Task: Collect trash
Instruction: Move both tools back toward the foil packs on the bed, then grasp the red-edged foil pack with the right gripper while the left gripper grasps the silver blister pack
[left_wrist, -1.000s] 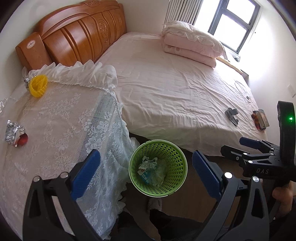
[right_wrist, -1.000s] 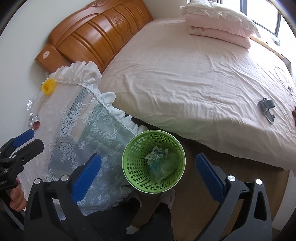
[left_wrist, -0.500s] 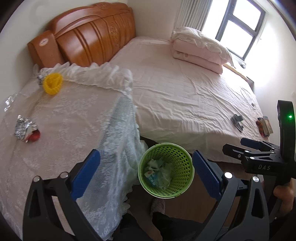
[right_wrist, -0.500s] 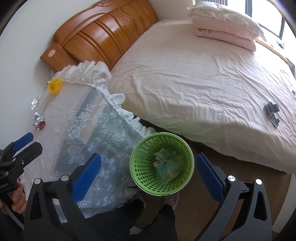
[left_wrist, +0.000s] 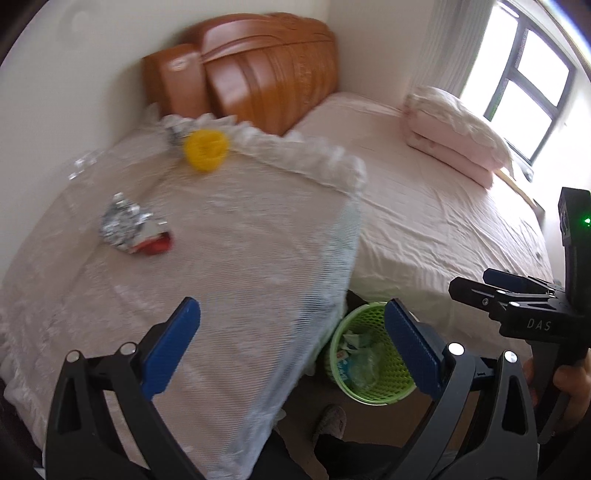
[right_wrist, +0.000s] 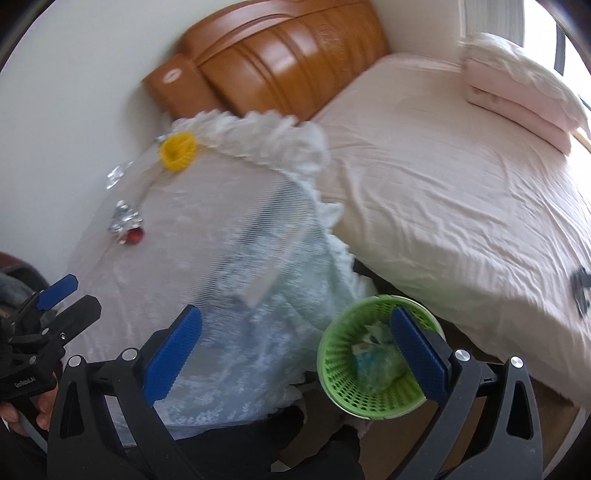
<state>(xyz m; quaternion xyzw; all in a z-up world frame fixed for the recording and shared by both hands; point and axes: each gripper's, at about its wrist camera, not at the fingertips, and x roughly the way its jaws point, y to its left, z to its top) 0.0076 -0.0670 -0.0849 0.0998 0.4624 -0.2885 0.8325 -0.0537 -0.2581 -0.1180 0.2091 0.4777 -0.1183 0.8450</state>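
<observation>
A crumpled silver and red wrapper (left_wrist: 129, 230) (right_wrist: 127, 225) lies on the lace-covered table (left_wrist: 229, 266) (right_wrist: 207, 229). A clear plastic scrap (left_wrist: 83, 166) (right_wrist: 118, 173) lies near the wall. The green mesh bin (left_wrist: 369, 362) (right_wrist: 373, 362) holding wrappers stands on the floor between table and bed. My left gripper (left_wrist: 291, 339) hangs open over the table's near corner, nothing between its fingers. My right gripper (right_wrist: 299, 347) is open too, its right pad in front of the bin; in the left wrist view the right gripper (left_wrist: 495, 284) shows at the right edge.
A yellow ring-shaped object (left_wrist: 205, 149) (right_wrist: 177, 149) sits at the table's far edge by a white frill. A bed with a pink sheet (left_wrist: 443, 229) (right_wrist: 461, 184), folded quilt and wooden headboard fills the right. A slippered foot (left_wrist: 330, 424) stands by the bin.
Both views have swung left and forward toward the table; the wrapper and yellow ring look nearer, and the bin has shifted right and lower. Both grippers stay open.
</observation>
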